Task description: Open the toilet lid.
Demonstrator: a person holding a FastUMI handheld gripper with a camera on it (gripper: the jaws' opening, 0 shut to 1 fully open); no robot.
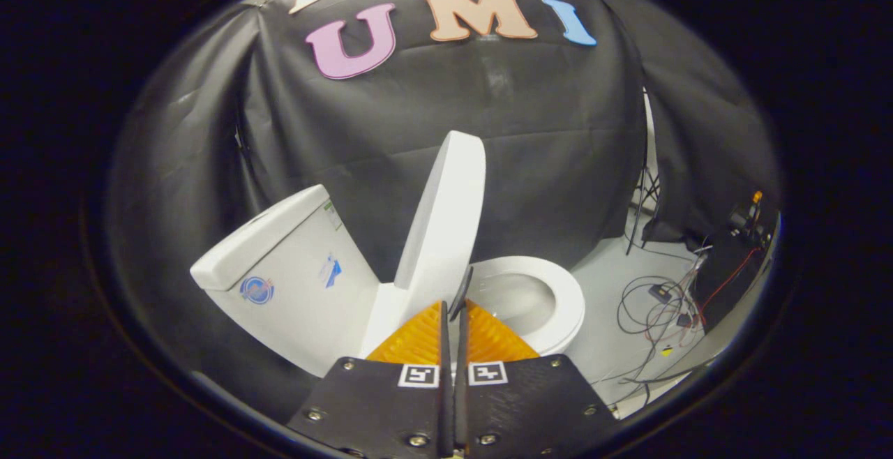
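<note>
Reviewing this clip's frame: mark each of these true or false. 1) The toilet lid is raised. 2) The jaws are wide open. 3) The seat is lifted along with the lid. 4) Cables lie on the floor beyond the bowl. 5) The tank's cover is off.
1) True: the toilet lid stands raised, close to upright, just ahead of the gripper.
2) False: the jaws are closed together, with only a thin slit between them and nothing held.
3) False: the seat lies flat on the bowl.
4) True: loose cables sprawl on the floor beyond the bowl.
5) False: the cover sits on the tank.
</note>
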